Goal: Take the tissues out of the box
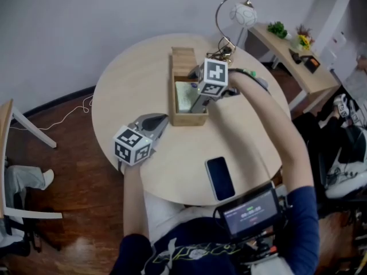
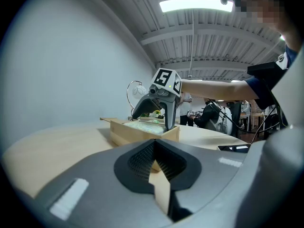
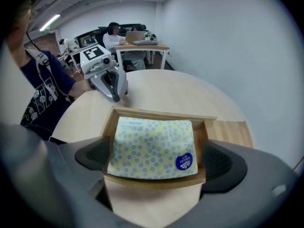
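An open wooden box (image 1: 189, 119) stands in the middle of the round table (image 1: 126, 85). A yellow-patterned tissue pack (image 3: 152, 146) with a blue round sticker lies flat inside it. My right gripper (image 3: 154, 158) points steeply down over the box's near end, jaws wide open on either side of the pack, with the pads clear of it. In the head view this gripper (image 1: 198, 105) reaches into the box. My left gripper (image 1: 163, 119) rests on the table left of the box, shut and empty, pointing at the box (image 2: 142, 133).
The box's wooden lid (image 1: 183, 56) lies at its far end. A black phone (image 1: 220, 177) lies near the table's front edge. A white lamp (image 1: 236, 15) stands at the table's far side. A side table (image 1: 292, 50) with plants stands at the right.
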{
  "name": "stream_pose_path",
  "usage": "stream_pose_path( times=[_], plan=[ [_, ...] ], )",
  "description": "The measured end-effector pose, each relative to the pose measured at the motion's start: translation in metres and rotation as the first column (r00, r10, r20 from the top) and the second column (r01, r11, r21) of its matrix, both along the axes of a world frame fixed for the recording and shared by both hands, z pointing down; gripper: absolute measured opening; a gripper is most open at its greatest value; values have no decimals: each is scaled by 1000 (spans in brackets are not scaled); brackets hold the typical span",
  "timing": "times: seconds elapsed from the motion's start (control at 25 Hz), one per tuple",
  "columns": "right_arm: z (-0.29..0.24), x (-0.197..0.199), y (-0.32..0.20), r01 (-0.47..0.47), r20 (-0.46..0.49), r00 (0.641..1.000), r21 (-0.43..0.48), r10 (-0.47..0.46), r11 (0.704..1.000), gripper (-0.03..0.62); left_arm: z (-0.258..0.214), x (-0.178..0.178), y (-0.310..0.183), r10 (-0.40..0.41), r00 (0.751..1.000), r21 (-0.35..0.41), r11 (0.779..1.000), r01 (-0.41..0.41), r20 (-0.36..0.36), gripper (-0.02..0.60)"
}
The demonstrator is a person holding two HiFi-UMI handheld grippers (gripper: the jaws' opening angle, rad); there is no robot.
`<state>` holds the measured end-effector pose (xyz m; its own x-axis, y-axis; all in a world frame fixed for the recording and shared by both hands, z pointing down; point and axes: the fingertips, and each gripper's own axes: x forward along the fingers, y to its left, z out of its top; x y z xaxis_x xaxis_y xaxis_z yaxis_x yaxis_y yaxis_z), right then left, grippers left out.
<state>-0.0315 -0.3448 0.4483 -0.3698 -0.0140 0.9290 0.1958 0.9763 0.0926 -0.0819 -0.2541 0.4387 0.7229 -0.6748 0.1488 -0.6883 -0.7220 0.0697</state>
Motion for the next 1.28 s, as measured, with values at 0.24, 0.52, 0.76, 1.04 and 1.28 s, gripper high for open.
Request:
stream_pose_path(
  times=[0.24,0.52,0.76,1.04,1.28],
  plan=[
    [13,3,-2,4,-27,1000,-7,-5,1000,586,1,0,1,2,1000,1,1000,-2,1,3],
    [21,3,-2,3,-99,995,-40,-7,999,586,1,1,1,6,1000,1,1000,-6,1,3],
    [24,4,-4,6,-136,991,-61,-14,998,586,0,2,1,7,1000,2,1000,-7,1,3],
    [26,4,-4,3,-160,987,-72,-14,997,586,0,3,2,12,1000,2,1000,-12,2,3],
    [26,5,-4,0,-148,989,-84,-13,996,586,-1,4,1,12,1000,4,1000,-12,-1,3]
  ],
)
